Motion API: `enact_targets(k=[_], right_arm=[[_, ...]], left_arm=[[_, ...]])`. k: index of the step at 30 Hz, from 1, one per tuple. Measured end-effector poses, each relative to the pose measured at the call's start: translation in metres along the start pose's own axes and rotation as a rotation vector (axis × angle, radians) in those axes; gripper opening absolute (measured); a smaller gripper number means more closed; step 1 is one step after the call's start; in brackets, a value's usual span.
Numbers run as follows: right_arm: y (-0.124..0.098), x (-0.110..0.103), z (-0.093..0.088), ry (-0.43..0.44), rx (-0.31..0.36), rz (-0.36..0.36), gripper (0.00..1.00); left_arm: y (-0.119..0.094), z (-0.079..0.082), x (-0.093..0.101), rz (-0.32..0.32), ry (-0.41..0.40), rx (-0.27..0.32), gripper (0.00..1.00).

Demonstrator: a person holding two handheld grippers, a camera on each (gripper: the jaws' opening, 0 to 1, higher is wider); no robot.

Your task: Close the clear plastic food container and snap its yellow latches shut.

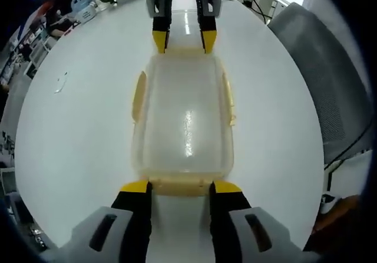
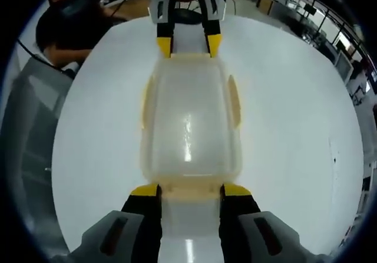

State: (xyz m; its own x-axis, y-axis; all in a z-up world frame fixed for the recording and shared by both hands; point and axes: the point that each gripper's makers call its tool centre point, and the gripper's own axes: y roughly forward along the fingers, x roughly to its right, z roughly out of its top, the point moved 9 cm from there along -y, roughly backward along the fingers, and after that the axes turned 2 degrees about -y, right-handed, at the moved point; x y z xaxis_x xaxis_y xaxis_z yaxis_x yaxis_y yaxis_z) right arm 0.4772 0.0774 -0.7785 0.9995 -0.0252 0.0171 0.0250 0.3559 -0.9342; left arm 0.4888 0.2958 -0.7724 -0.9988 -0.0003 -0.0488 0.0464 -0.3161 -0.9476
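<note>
Jaws of both grippers, L (image 1: 177, 187) & R (image 2: 190, 190), open, at opposite container (image 1: 184, 121) ends.

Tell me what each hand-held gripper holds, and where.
Each sits at one end latch of the container: left hand-held gripper near, right hand-held gripper opposite. Grip can't be confirmed.

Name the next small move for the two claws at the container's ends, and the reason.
Probably press both end latches down. The left claw and right claw each straddle a yellow end latch of the lidded clear plastic container, jaws open, on the white table.
</note>
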Motion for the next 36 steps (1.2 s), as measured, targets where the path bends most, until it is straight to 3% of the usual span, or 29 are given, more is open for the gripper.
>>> enact_targets(k=[6, 15, 36], right_arm=[[0.0, 0.0, 0.001, 0.003, -0.004, -0.002, 0.36], [-0.001, -0.003, 0.004, -0.018, -0.012, -0.002, 0.36], [-0.05, -0.007, -0.005, -0.069, 0.001, -0.034, 0.36]], left_arm=[[-0.002, -0.002, 0.004, 0.038, -0.01, 0.004, 0.37], [-0.004, -0.001, 0.013, 0.01, -0.046, -0.018, 0.38], [-0.04, 0.033, 0.022, 0.075, -0.044, 0.018, 0.38]])
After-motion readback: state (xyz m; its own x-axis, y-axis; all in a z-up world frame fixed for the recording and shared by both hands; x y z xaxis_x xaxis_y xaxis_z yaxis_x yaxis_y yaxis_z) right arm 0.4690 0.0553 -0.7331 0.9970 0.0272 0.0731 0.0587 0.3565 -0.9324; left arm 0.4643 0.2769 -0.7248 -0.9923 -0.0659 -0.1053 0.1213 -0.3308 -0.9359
